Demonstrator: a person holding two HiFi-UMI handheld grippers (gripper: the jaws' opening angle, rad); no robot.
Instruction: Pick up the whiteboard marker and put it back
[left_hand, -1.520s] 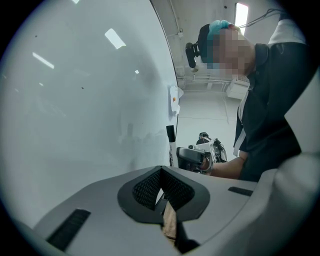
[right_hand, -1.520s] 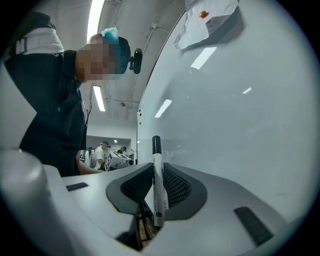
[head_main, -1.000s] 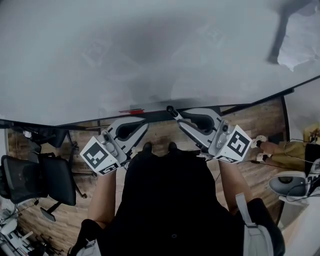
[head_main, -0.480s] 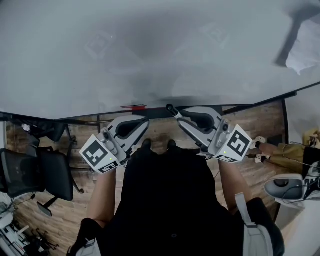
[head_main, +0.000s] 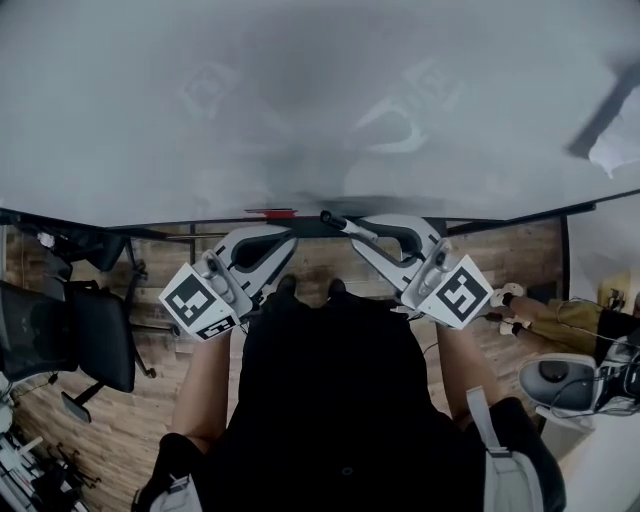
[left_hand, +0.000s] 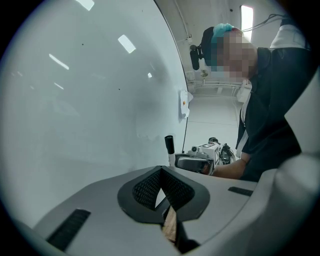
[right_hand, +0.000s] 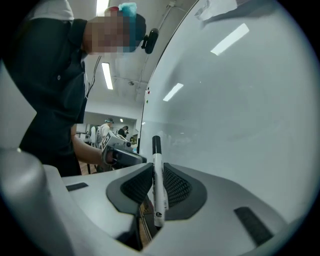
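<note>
The whiteboard marker (right_hand: 158, 186), white with a black cap, stands upright between the pads of my right gripper (right_hand: 154, 167), which is shut on it. In the head view the marker's cap (head_main: 327, 216) reaches the dark tray ledge (head_main: 200, 226) under the whiteboard (head_main: 300, 100), and the right gripper (head_main: 347, 228) sits just below that ledge. My left gripper (head_main: 288, 238) hangs beside it, jaws shut with nothing between them. The left gripper view shows the marker (left_hand: 169, 148) held by the right gripper close to the board.
A red marker (head_main: 272, 213) lies on the tray ledge, left of the held marker's cap. A sheet of paper (head_main: 618, 150) is stuck at the board's upper right. A black office chair (head_main: 80, 340) stands on the wood floor at left; another person's legs (head_main: 555, 315) show at right.
My right gripper has carried the marker a little left, nearer the red marker on the ledge. The left gripper keeps its place beside it. The head camera has shifted slightly.
</note>
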